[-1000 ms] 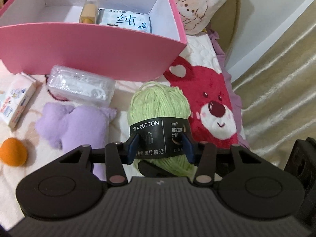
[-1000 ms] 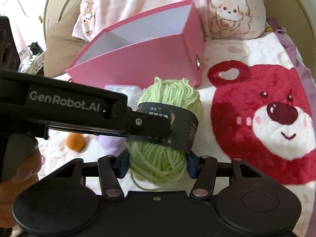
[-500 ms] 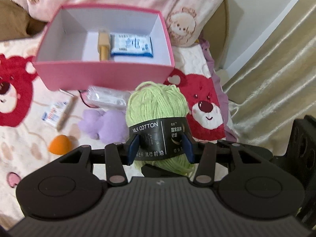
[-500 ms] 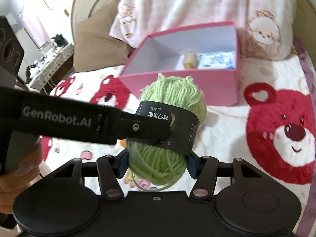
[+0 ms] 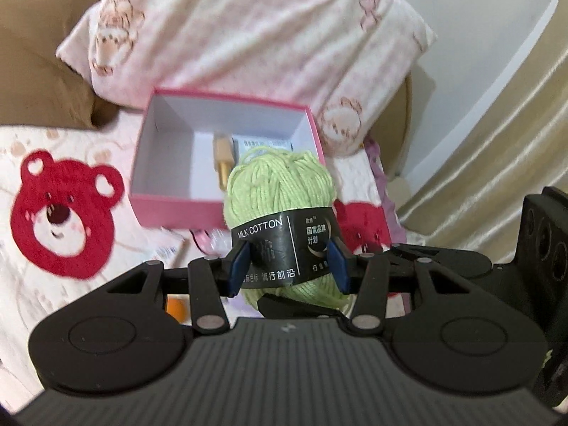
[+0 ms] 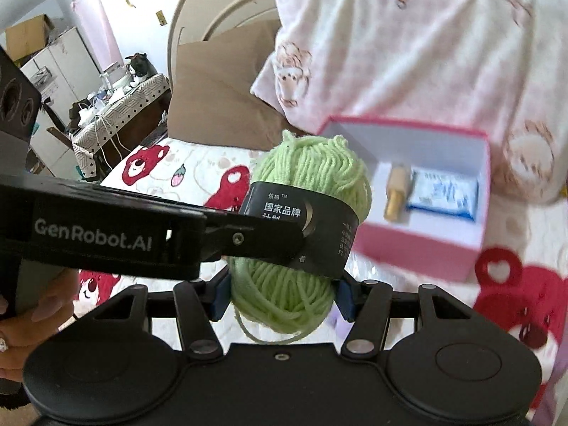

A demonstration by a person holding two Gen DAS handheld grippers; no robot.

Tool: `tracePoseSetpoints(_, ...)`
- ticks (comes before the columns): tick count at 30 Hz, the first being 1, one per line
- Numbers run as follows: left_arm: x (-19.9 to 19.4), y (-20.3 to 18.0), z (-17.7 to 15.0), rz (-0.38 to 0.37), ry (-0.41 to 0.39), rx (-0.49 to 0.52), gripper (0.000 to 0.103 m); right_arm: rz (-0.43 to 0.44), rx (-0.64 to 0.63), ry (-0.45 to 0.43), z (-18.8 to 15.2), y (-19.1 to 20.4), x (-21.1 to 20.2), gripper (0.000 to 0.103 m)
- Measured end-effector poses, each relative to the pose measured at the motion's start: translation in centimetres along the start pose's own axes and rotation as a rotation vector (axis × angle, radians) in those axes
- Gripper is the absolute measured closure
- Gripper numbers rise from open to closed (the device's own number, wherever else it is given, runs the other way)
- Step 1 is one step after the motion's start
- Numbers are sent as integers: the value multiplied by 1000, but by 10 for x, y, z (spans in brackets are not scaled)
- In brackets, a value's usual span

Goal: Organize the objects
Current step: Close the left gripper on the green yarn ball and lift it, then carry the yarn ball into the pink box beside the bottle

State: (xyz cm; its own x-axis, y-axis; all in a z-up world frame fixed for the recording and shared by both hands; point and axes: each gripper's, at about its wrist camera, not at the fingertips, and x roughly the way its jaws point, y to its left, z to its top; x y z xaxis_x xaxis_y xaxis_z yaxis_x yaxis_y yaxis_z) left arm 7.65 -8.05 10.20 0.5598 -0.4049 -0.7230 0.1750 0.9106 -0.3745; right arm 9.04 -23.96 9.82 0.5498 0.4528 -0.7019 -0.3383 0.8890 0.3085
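Two pairs of tongs pinch one ball of green yarn (image 5: 280, 191) between them. The left tongs (image 5: 287, 266) clamp their blue pads (image 5: 237, 271) on the black paper band (image 5: 284, 245) that wraps the ball's middle, one pad on each side of the band. The right tongs (image 6: 282, 298) squeeze the bare green strands at the ball's lower end, below the band, with a loose loop of yarn hanging under the pads. In the right wrist view the left tongs' black arm reaches in from the left edge and ends at the band, and part of a hand (image 6: 21, 323) grips its handle at the lower left.

The yarn is held up in the air, clear of the bed, in front of and above the near wall of the pink box (image 5: 167, 209). The box lies open on the bedspread (image 5: 32, 284), white inside. Inside the box, towards the side nearer the yarn, a small tan bottle (image 6: 396, 191) lies next to a blue and white packet (image 6: 442, 195). Behind the box leans a pale pink pillow (image 5: 248, 35) with small bear prints, and a brown cushion (image 5: 32, 71) sits to the left of the box. Red bear faces are printed on the bedspread on both sides of the box. Just in front of the box, low behind the left tongs, a bit of something orange (image 5: 175, 309) peeks out
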Motion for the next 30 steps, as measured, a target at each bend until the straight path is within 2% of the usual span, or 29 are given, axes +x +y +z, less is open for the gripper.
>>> tracePoseSetpoints(7, 4, 19, 46, 10, -31, -1, 57, -45, -32, 8, 51, 5, 24, 41)
tracePoseSetpoints(15, 54, 49, 81, 41, -43, -10, 57, -42, 10, 49, 88, -25, 82, 41)
tracePoseSetpoints(19, 90, 68, 88, 49, -54, -20, 56, -42, 22, 44, 94, -43, 122, 41)
tracePoseSetpoints(26, 162, 96, 104, 62, 27, -51, 56, -29, 122, 59, 89, -87, 181, 41)
tracePoseSetpoints(30, 194, 107, 107, 61, 61, -67, 56, -57, 136, 86, 85, -100, 206, 41)
